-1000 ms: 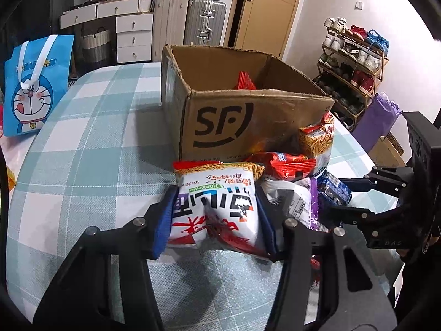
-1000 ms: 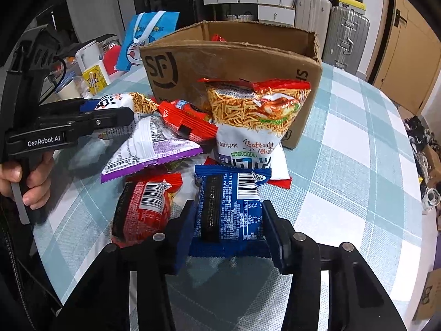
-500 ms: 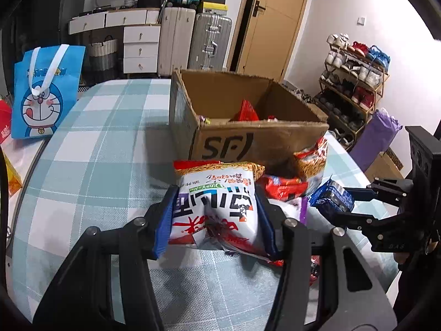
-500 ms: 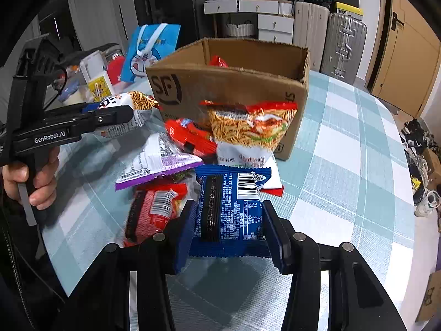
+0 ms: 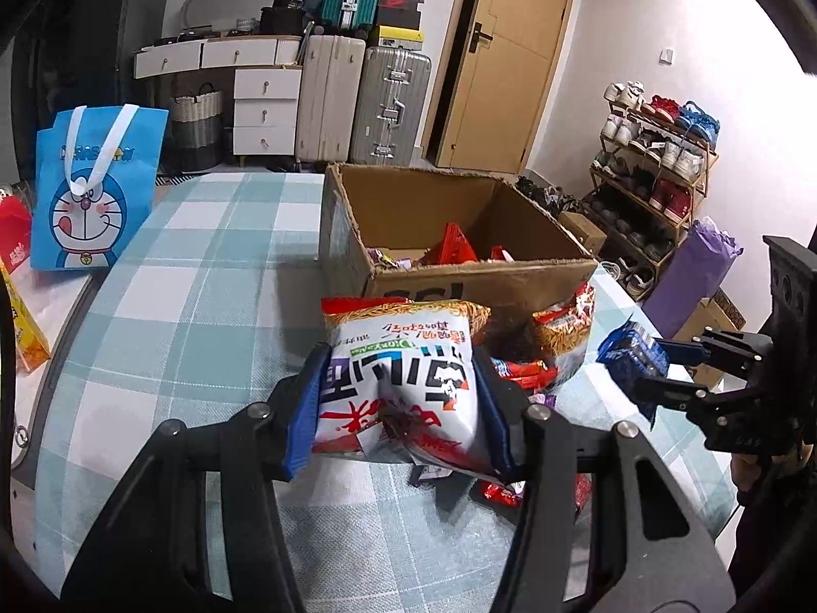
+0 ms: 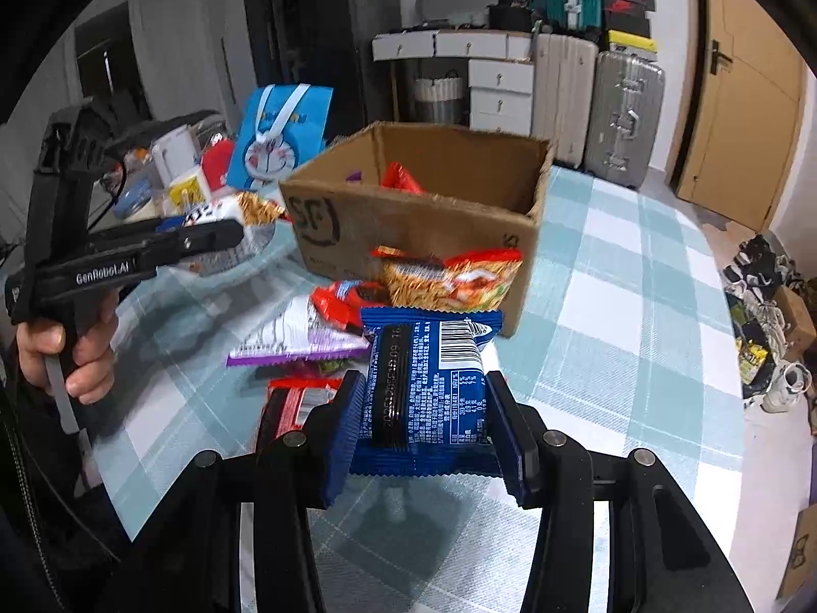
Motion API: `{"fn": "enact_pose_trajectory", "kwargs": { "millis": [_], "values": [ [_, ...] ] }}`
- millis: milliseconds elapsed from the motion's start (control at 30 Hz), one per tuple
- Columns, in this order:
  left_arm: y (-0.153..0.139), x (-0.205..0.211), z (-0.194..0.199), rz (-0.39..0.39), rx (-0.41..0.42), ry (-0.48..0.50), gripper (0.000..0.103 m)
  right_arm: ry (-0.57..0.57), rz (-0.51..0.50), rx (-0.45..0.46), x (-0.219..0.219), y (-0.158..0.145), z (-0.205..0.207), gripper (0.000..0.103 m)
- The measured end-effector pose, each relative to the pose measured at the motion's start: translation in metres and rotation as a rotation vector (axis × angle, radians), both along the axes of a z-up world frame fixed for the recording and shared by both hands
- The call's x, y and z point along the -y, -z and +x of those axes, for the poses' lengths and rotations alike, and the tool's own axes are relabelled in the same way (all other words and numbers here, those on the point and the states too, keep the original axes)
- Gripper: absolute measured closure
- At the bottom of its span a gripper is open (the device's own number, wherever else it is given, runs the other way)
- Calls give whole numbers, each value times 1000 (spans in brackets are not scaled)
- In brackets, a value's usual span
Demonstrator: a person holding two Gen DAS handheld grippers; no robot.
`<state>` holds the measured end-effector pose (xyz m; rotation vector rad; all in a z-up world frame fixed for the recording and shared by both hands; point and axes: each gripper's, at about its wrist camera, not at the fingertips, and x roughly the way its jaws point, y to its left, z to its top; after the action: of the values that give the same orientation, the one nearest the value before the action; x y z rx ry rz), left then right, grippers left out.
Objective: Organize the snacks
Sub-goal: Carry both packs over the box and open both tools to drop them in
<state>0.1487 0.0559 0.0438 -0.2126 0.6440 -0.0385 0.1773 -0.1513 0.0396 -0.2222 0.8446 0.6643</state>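
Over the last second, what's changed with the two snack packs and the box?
Both grippers rose: the left gripper lifted its white noodle snack bag and the right gripper its blue packet off the pile. Both grips are unchanged; the cardboard box stayed put.

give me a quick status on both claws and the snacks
Left claw shut on white noodle snack bag. Right claw shut on blue packet. Both clear of table. Cardboard box ahead, open; loose snack pile before it.
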Motion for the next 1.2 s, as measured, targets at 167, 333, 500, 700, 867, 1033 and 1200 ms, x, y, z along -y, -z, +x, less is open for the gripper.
{"fn": "enact_pose_trajectory", "kwargs": {
  "millis": [167,333,500,700,867,1033,1200],
  "values": [
    [-8,-1,-4,14,19,-12,53,35,46,40,4,-12,-1,55],
    [-17,-6,-5,14,39,-29,53,55,102,76,4,-25,-1,55],
    [-27,-8,-2,13,60,-37,53,77,144,100,1,-39,4,55],
    [-38,-7,12,22,73,-43,53,91,188,135,0,-57,13,55],
    [-46,-2,31,20,78,-45,53,120,234,149,5,-69,25,55],
    [-57,10,50,66,100,-25,53,143,248,144,5,-73,38,55],
    [-66,20,64,85,114,-11,53,150,262,127,-2,-70,55,55]
  ]
}}
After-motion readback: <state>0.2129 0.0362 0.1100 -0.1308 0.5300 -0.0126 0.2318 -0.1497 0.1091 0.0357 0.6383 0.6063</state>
